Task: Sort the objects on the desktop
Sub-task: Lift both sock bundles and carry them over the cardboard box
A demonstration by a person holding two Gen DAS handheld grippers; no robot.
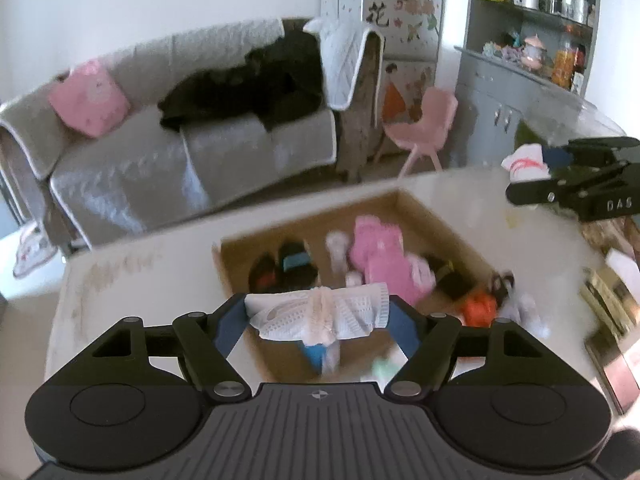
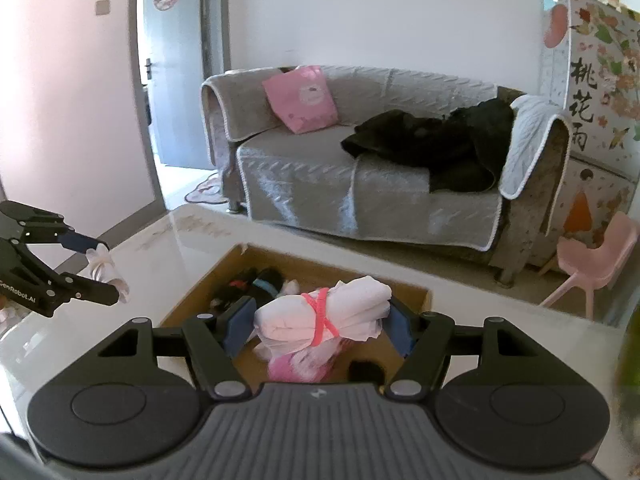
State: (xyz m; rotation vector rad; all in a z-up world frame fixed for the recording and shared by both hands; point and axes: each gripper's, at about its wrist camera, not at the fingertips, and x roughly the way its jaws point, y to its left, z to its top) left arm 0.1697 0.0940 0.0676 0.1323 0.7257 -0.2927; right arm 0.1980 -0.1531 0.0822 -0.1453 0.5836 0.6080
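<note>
— Where were we in the sorting?

— Mid-carry, we judged. Our left gripper was clamped on a white bundle tied with a pale band, and our right gripper was clamped on a white bundle tied with a pink band. Each pair of fingers was pressed against the ends of its roll, both held in the air above the cardboard box.

— And the box?

— It sat open on the pale table, with dark items, a pink garment and something orange already lying inside.

— So what did the next move call for?

— Lowering each bundle over a free patch of the box and only then parting the fingers. Which section each bundle belonged in we could not tell — the inside was blurred.
</note>
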